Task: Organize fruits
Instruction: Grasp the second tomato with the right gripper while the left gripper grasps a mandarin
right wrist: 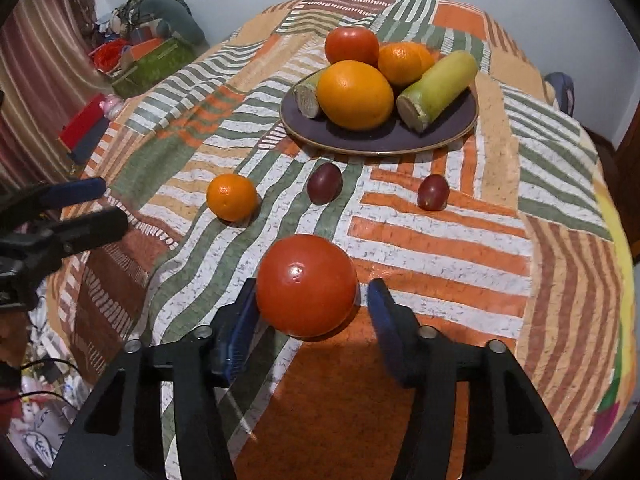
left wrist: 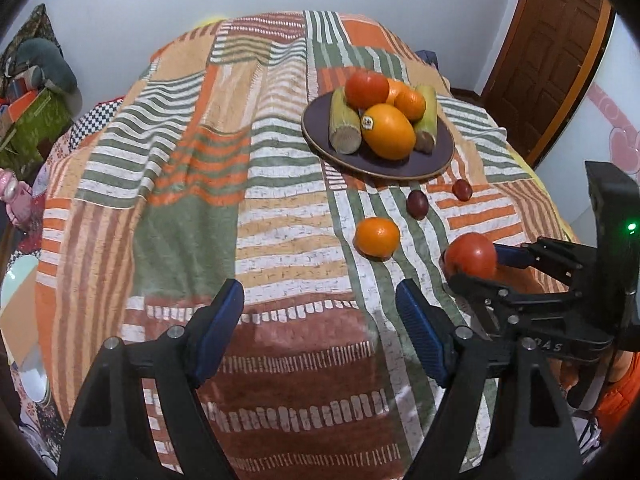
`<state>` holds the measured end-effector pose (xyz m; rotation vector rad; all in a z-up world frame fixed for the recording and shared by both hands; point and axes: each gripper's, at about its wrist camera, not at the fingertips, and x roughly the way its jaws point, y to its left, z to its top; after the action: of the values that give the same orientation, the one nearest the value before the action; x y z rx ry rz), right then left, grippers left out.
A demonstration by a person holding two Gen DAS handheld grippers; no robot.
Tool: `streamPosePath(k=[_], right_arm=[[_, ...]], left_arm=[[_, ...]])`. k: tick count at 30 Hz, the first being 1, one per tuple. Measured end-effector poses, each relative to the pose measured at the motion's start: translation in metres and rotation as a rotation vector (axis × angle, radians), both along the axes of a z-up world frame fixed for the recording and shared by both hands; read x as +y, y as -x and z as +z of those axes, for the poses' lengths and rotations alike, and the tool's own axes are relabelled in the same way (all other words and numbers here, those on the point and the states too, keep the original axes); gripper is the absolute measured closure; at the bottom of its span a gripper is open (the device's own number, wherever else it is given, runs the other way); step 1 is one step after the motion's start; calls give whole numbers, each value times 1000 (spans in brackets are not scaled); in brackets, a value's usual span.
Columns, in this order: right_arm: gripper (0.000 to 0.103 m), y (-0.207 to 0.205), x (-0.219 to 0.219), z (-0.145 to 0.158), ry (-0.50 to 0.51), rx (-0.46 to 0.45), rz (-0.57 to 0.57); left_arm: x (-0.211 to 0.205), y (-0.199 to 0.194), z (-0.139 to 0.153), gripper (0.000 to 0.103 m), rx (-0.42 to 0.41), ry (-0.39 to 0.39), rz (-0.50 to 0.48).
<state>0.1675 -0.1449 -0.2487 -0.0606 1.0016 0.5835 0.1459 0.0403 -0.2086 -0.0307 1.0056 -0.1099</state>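
Observation:
A dark plate (right wrist: 444, 136) holds a large orange (right wrist: 356, 94), a red tomato (right wrist: 351, 45), a smaller orange (right wrist: 404, 62) and two sugarcane pieces (right wrist: 438, 88); the plate also shows in the left wrist view (left wrist: 432, 164). On the cloth lie a small orange (right wrist: 231, 197), two dark grapes (right wrist: 324, 183) (right wrist: 433, 192) and a red tomato (right wrist: 306, 285). My right gripper (right wrist: 308, 300) is open around this tomato, left pad near it, right pad apart; from the left wrist it shows at the right gripper (left wrist: 472, 268). My left gripper (left wrist: 320, 300) is open and empty.
A striped patchwork cloth (left wrist: 200, 200) covers the table. A green box and clutter (right wrist: 152, 64) sit at the far left, a red box (right wrist: 82, 124) near the table's left edge. A wooden door (left wrist: 552, 52) stands at the back right.

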Motion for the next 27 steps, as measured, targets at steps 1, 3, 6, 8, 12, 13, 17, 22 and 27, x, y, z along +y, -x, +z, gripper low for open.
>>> streamPosePath(k=[1,3,6,8,12,13,17,22,27], right_arm=[[60,1,0,1,-5,0,-1],[60,4,0,4,10,-26,-9],[60,3,-3,9,13,-51,-12],[60,0,-8,14,-4,-58,-23],[60,-7,-19,25,-29,-83,-55],[60,-9,-22,28,-35,-90,-62],[60,-16,-31,35,-42,-113,-84],[60,-24,-38,37,-33,-126,-102],[60,-34,-42,33,-29,-115,-116]], left_arm=[[-1,-2,-1,25,2,2,-3],[-3,-6,-2,25,3,5,-10],[-9,-11,-4,25,5,17,-27],[-14,-15,-7,29,11,12,-42],[-23,-26,-14,40,40,14,-66],[-25,-28,-16,44,47,17,-73],[-33,-39,-22,46,53,4,-90],[-39,-51,-30,49,73,0,-96],[-45,-56,-37,50,79,-10,-114]])
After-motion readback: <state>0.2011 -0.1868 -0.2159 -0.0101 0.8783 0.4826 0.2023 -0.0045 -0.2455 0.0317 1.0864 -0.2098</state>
